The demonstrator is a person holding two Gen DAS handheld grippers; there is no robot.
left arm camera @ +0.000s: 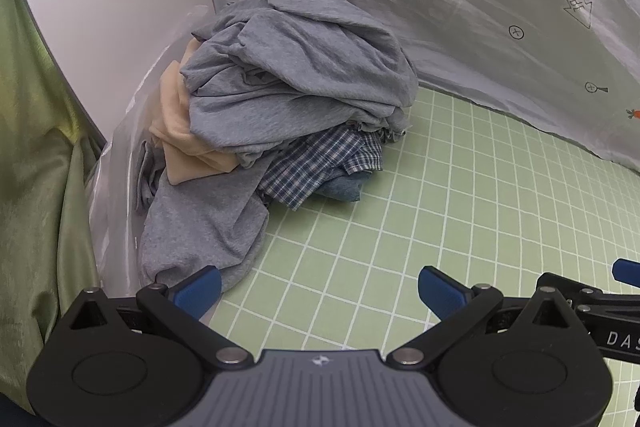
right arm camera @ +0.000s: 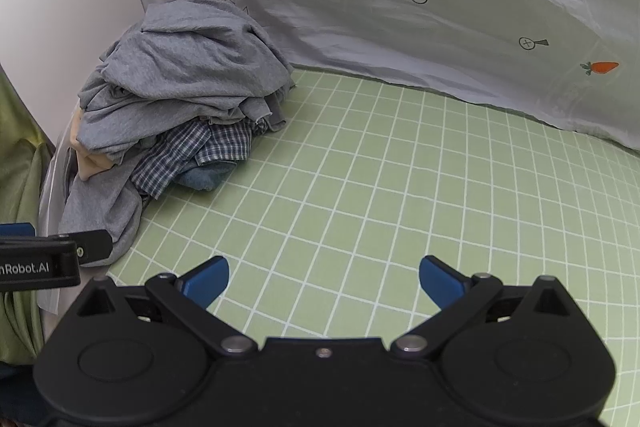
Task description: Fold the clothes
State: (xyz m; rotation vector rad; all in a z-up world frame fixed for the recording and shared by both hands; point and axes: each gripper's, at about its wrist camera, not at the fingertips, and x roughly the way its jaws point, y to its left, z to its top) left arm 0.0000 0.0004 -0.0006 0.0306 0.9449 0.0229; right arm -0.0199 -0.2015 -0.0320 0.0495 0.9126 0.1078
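Here, in the left wrist view, the left gripper (left arm camera: 319, 287) gapes wide and empty over the green mat (left arm camera: 460, 211); the clothes pile (left arm camera: 280, 107) lies ahead, toward its left finger. In the right wrist view, the right gripper (right arm camera: 324, 277) is equally wide and empty, with the pile (right arm camera: 180, 99) ahead and far left.

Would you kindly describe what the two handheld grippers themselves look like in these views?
Both are black, with rounded twin housings, silver pivot pins and linkage arms ending in blue ribbed pads. The left gripper has a grey ridged centre plate with a small white logo. The right gripper is all black in the middle. White lettering marks each one's side. No hands or sleeves show.
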